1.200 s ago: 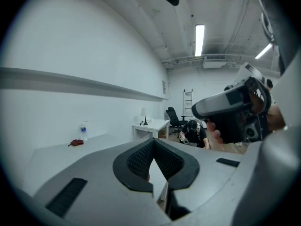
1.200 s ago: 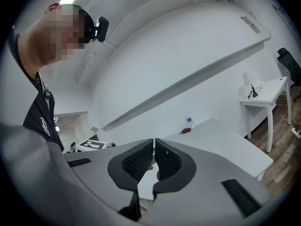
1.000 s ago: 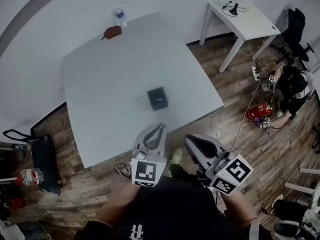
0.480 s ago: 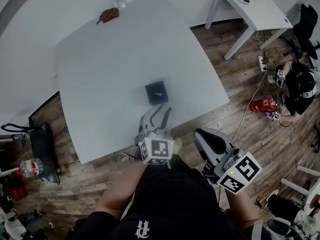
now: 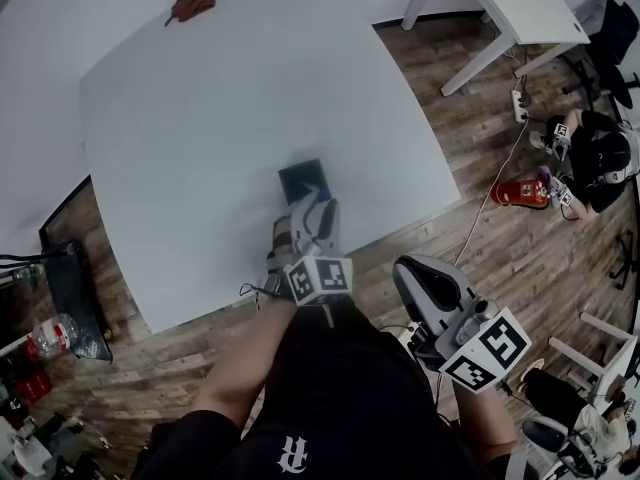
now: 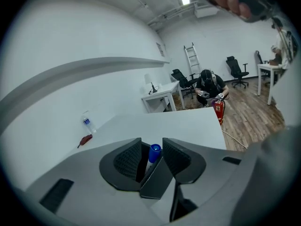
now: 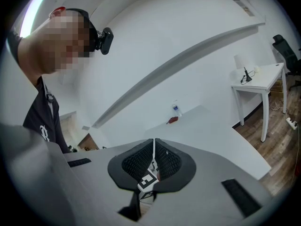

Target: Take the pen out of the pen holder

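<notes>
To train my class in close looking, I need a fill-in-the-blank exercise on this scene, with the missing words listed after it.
1. The pen has a ___ cap.
2. The holder stands on a white ___.
3. The pen shows between the jaws of the ___ gripper.
4. The right gripper has its jaws ___.

Missing words: blue; table; left; shut.
Note: the left gripper has its jaws opening, with the pen between them but not pressed.

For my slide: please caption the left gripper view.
Left tongs opening, with the blue-capped pen in its holder between them.
</notes>
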`<state>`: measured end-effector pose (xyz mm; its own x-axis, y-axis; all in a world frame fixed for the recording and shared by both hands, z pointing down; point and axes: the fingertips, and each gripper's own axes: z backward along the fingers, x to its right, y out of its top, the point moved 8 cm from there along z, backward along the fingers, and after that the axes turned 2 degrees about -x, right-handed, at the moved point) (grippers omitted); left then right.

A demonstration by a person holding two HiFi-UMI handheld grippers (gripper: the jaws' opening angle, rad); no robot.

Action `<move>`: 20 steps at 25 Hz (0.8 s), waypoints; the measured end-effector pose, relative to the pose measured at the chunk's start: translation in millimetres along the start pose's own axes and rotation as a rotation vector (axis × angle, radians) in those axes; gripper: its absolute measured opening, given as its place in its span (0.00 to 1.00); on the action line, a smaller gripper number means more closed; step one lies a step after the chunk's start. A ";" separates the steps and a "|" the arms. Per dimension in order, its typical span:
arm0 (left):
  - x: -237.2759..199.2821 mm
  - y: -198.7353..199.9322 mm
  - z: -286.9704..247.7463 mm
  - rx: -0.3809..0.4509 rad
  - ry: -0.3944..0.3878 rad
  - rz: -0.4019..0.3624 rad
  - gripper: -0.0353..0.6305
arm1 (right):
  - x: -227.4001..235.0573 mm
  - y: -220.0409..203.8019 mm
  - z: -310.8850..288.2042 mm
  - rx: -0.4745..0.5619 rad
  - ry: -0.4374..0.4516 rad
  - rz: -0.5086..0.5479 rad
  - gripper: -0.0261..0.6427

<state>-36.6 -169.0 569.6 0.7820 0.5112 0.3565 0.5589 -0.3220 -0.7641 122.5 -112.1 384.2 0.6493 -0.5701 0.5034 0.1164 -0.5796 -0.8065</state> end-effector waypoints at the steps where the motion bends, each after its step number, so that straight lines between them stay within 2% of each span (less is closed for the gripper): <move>1: 0.1 -1.1 -1.7 -0.003 -0.006 -0.009 0.24 | 1.2 0.7 -2.3 -0.003 -0.001 -0.002 0.06; 10: 2.1 -5.2 -9.3 -0.004 -0.033 -0.065 0.23 | 7.2 4.2 -16.6 -0.019 -0.008 -0.014 0.06; 20: -1.3 -6.2 -9.9 0.003 -0.057 0.011 0.17 | 4.5 3.8 -14.1 -0.012 -0.006 -0.017 0.06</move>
<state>-38.4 -175.6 579.1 0.7713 0.5522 0.3165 0.5491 -0.3257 -0.7697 115.3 -125.1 387.7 0.6517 -0.5568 0.5150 0.1187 -0.5958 -0.7943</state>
